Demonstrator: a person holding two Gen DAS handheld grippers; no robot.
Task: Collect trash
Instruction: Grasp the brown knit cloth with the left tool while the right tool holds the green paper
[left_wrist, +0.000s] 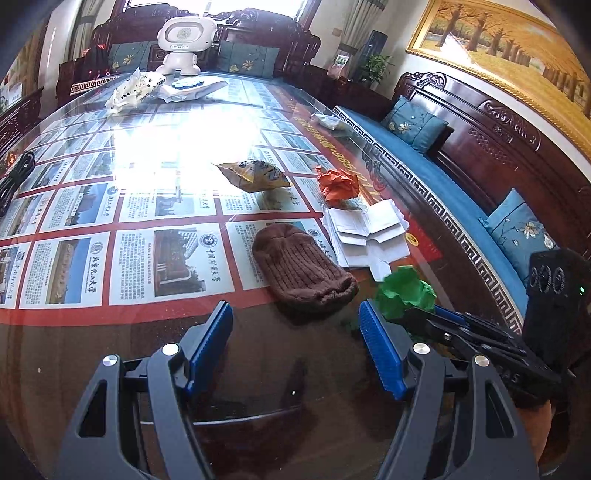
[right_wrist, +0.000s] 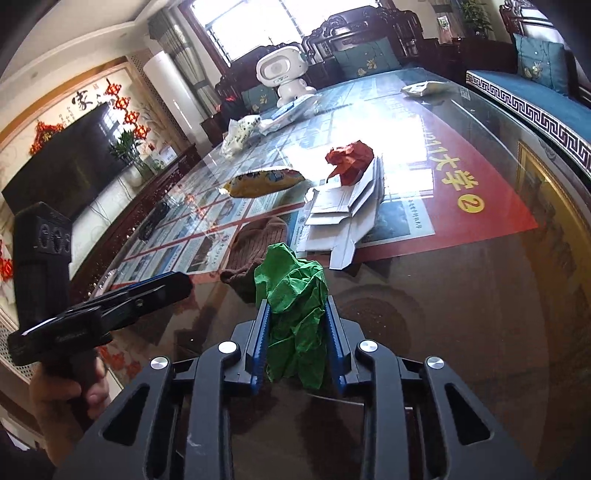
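Note:
My right gripper (right_wrist: 297, 310) is shut on a crumpled green paper ball (right_wrist: 291, 295), held just above the glass table; the ball also shows in the left wrist view (left_wrist: 404, 291) beside my right gripper. My left gripper (left_wrist: 295, 314) is open and empty over the table's near edge, close in front of a brown knit hat (left_wrist: 303, 269). Other trash lies on the table: a crumpled orange-red paper (left_wrist: 338, 184), a yellow snack bag (left_wrist: 255, 175) and flattened white paper packaging (left_wrist: 369, 232).
The glass table (left_wrist: 147, 332) covers a printed poster. At its far end stand a white toy robot (left_wrist: 184, 40), a tissue pack (left_wrist: 135, 90) and white wrappers (left_wrist: 192, 88). A black cable (left_wrist: 14, 177) lies at the left edge. A blue-cushioned wooden sofa (left_wrist: 461, 177) runs along the right.

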